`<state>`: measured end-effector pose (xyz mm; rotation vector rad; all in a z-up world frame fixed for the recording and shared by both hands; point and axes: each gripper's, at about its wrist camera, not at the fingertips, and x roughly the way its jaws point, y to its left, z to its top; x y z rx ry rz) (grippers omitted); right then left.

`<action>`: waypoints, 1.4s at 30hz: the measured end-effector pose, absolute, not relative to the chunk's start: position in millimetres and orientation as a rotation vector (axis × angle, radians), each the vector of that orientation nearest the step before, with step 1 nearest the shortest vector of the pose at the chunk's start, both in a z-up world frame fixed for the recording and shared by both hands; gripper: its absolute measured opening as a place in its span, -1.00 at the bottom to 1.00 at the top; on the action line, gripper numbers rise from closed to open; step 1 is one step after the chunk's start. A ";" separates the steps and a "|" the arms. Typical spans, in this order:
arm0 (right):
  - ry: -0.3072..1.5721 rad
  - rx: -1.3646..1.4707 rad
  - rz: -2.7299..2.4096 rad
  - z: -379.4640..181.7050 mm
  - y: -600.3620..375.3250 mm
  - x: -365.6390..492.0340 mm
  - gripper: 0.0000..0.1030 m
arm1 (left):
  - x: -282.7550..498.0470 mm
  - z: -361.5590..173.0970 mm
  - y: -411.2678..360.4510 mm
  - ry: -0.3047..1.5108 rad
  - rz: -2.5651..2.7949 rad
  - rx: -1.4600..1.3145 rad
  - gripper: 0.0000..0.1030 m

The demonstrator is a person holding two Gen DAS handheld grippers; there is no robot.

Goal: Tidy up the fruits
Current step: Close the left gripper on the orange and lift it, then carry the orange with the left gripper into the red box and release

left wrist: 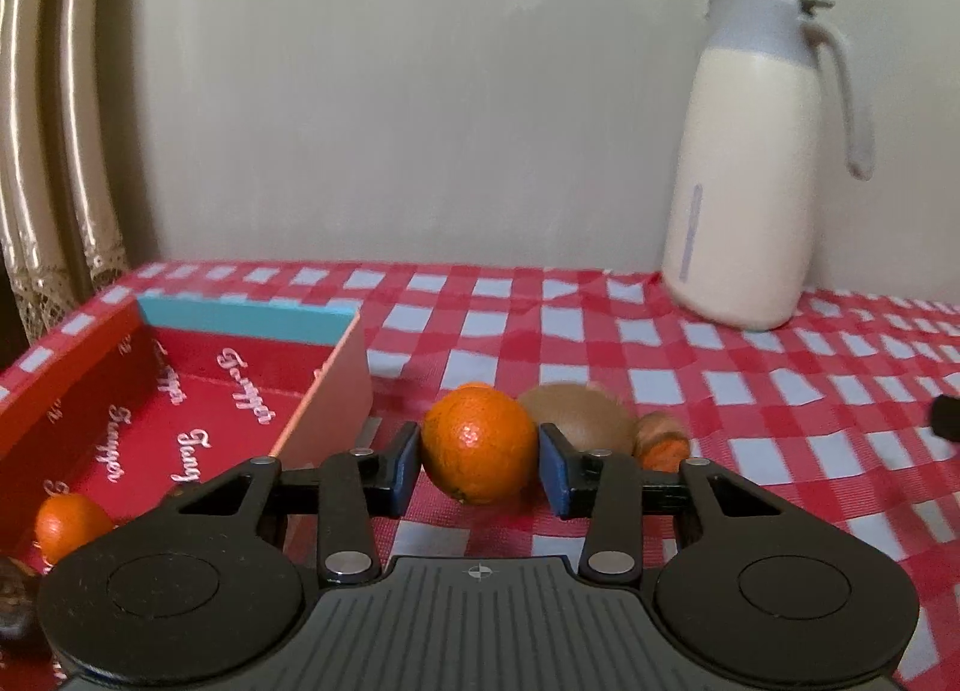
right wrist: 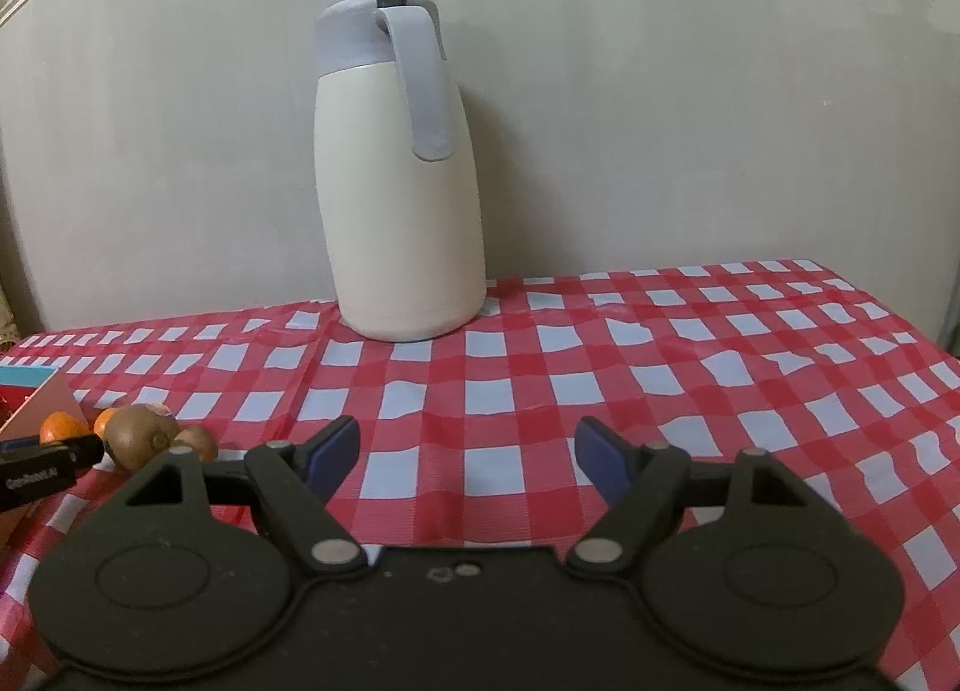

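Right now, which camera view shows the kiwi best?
The right wrist view: the kiwi shows almost whole beside the box. In the left wrist view the kiwi sits partly hidden behind the orange between the left gripper's pads.

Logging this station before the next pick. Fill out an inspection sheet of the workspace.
Surface: red-and-white checked tablecloth, wrinkled.
Job's things: orange between the pads; kiwi just behind it; another orange inside the red box.
Clutter: cream jug with grey lid, upright by the wall.
Grippers: left claw shut on the orange; right claw open, holding nothing.
Cables: nothing seen.
Surroundings: plain wall; curtain at left.
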<state>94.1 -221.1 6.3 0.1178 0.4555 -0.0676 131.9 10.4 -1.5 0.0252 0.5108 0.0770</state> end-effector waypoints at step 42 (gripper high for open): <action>0.419 0.058 0.108 27.9 -117.6 80.4 0.52 | 64.6 22.5 138.9 0.494 0.283 -0.008 -0.19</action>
